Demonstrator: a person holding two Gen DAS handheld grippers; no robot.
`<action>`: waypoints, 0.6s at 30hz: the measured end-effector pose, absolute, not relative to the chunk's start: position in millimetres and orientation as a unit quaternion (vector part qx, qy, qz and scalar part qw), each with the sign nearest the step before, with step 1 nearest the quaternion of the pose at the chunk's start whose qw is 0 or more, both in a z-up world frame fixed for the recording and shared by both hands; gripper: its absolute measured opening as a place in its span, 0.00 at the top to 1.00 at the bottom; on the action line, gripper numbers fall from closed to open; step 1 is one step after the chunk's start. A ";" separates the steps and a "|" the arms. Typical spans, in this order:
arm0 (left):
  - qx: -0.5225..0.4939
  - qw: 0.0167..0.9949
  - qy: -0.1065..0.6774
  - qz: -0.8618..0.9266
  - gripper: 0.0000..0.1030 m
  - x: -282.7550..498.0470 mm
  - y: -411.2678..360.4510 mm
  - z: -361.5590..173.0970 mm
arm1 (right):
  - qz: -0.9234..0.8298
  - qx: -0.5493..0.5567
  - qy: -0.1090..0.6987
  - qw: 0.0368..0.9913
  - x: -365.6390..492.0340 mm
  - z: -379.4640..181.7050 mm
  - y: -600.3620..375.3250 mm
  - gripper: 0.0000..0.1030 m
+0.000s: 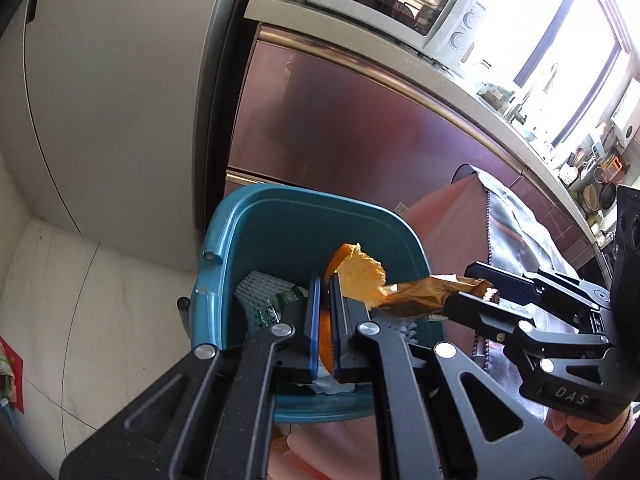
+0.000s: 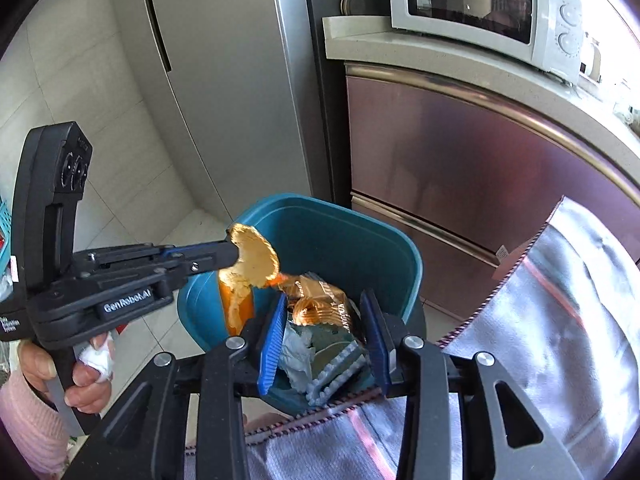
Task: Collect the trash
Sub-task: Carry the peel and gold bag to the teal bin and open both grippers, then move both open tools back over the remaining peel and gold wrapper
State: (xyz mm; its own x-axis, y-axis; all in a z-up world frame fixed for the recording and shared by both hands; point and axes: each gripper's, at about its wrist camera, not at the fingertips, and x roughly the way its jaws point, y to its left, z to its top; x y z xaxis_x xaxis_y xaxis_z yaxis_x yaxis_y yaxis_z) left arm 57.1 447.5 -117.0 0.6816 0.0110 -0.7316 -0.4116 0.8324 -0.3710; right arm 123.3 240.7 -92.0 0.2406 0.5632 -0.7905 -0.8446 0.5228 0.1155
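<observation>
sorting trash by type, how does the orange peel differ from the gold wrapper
The orange peel looks matte and thick, with pale pith showing; the gold wrapper is thin, shiny, crinkled foil. The orange peel is pinched in the left hand-held gripper; the gold wrapper sits in the right hand-held gripper. The peel curls upward, the wrapper stretches sideways. Both hang over the teal bin, not yet dropped.

Orange peel [image 1: 360, 276] curled, pale pith showing, held above teal bin [image 1: 240, 232] opening. Gold wrapper [image 1: 424, 292] crumpled, just beside peel, over bin. Inside bin: white foam net [image 1: 260, 284], crumpled tissue [image 2: 298, 354].
</observation>
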 end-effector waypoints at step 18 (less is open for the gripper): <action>-0.246 0.905 0.341 0.072 0.89 44.2 409.0 -91.5 | 0.468 -0.096 0.394 0.785 114.4 -63.7 171.4 0.53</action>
